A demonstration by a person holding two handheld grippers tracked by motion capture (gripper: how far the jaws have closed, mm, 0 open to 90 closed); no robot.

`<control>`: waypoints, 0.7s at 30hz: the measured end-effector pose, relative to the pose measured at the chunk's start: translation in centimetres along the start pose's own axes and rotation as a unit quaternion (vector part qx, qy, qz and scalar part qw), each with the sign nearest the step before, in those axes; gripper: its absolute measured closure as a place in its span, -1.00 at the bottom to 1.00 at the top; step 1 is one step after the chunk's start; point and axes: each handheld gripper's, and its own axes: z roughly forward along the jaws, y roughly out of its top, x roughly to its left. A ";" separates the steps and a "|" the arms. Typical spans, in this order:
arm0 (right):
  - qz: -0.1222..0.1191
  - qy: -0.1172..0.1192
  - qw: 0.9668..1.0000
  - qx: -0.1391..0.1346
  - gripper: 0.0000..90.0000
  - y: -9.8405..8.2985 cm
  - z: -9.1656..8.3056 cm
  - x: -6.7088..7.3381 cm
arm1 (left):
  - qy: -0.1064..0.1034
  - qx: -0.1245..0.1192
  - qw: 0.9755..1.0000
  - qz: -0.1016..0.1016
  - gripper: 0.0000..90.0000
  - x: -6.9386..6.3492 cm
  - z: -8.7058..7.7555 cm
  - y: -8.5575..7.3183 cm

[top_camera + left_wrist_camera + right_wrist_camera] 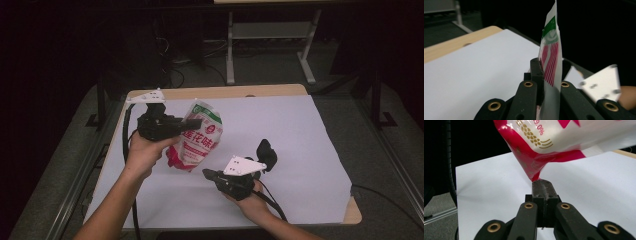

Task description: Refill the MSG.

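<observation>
A snack bag, white with red stripes, a green top and red print, hangs tilted above the white sheet. My left gripper is shut on the bag's upper edge. In the left gripper view the jaws pinch the thin bag edge-on. My right gripper sits low, right of and below the bag, pointing toward it. In the right gripper view its jaws are shut with nothing between them. The bag's red bottom corner hangs just beyond their tip.
A white sheet covers the wooden table, whose bare edge shows at the back. A grey desk frame stands on the dark floor behind. A black cable trails from my left gripper along the table's left side.
</observation>
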 end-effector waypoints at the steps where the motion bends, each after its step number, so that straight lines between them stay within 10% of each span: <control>1: 0.000 0.001 1.000 0.000 1.00 0.0 -0.1 0.0 | 0.002 -0.002 1.000 -0.004 1.00 0.3 0.0 -0.1; 21: -0.024 0.051 0.998 0.023 1.00 0.5 -2.5 -1.4 | 0.052 0.024 0.998 0.021 1.00 4.7 1.9 -2.6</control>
